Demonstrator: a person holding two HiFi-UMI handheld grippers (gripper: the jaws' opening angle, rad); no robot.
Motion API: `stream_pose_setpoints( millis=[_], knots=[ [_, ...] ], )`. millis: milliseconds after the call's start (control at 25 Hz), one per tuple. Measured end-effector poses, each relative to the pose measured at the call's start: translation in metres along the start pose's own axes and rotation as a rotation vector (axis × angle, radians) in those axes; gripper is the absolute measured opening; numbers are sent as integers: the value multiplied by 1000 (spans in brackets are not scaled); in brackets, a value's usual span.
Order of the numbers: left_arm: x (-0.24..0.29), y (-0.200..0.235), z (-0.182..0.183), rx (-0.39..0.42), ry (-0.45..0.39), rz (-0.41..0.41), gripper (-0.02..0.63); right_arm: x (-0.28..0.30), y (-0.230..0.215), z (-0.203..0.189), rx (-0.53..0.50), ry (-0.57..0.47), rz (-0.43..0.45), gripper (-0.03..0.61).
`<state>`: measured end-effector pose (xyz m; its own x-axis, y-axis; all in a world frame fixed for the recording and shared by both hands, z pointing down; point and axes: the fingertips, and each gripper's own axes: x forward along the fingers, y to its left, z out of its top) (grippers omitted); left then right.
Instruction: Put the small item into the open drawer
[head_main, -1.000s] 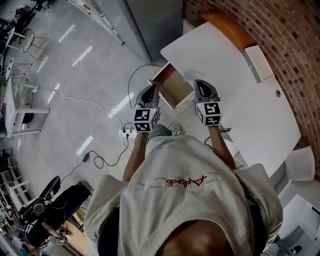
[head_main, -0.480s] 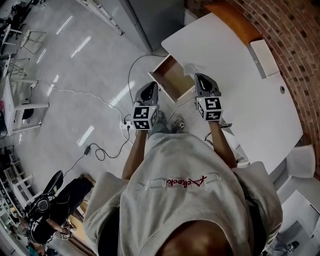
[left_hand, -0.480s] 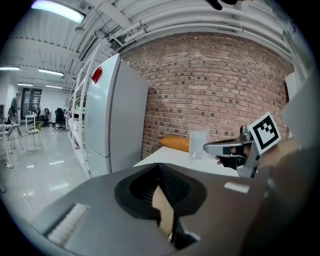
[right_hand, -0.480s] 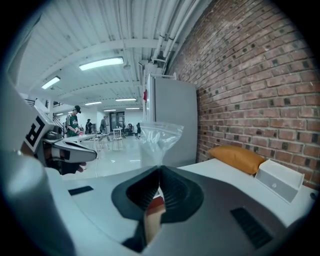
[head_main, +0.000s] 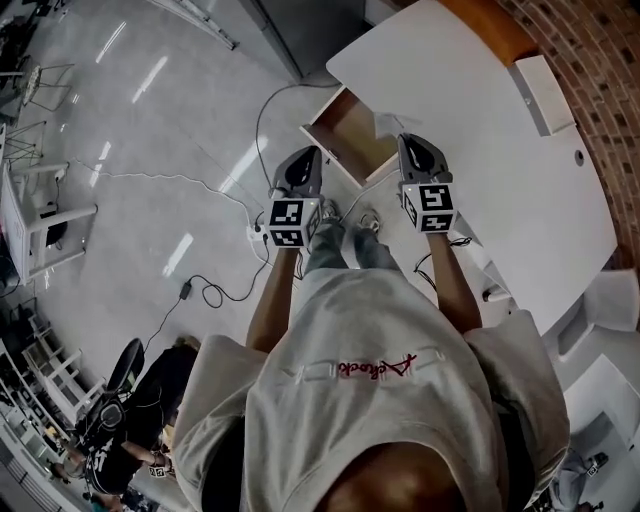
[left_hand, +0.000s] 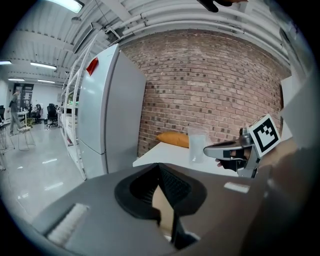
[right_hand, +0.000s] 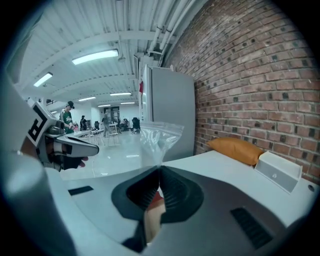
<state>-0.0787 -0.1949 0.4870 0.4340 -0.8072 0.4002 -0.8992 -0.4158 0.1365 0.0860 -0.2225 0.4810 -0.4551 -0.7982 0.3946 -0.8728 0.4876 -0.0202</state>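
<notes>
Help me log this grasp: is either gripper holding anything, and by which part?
The right gripper pinches a clear zip bag by its lower end, with the zip edge standing up. The left gripper is shut on nothing.

White worktop (head_main: 500, 150), red-brown brick wall (right_hand: 260, 75), orange cushion (right_hand: 235, 149) — drawer (head_main: 348, 127) pale wood inside. Left gripper (head_main: 303, 160) and right gripper (head_main: 412, 150): grey, black jaws, black-and-white square markers — the bag (right_hand: 159, 137) clear.

Both yr forearms (head_main: 272, 300) reach fwd, side by side. Left gripper (head_main: 303, 160) jaws look shut, empty. Right gripper (head_main: 410, 150) pinches a clear bag (right_hand: 157, 140).
</notes>
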Motion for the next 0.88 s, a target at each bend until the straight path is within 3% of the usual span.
stream_pose_setpoints(
  millis=[480, 880],
  knots=[
    [12, 26, -40, -5, 76, -85, 8, 23, 23, -34, 41, 54, -44, 12],
    [13, 19, -86, -16, 141, -130, 8, 19, 37, -82, 79, 113, -50, 12]
  ],
)
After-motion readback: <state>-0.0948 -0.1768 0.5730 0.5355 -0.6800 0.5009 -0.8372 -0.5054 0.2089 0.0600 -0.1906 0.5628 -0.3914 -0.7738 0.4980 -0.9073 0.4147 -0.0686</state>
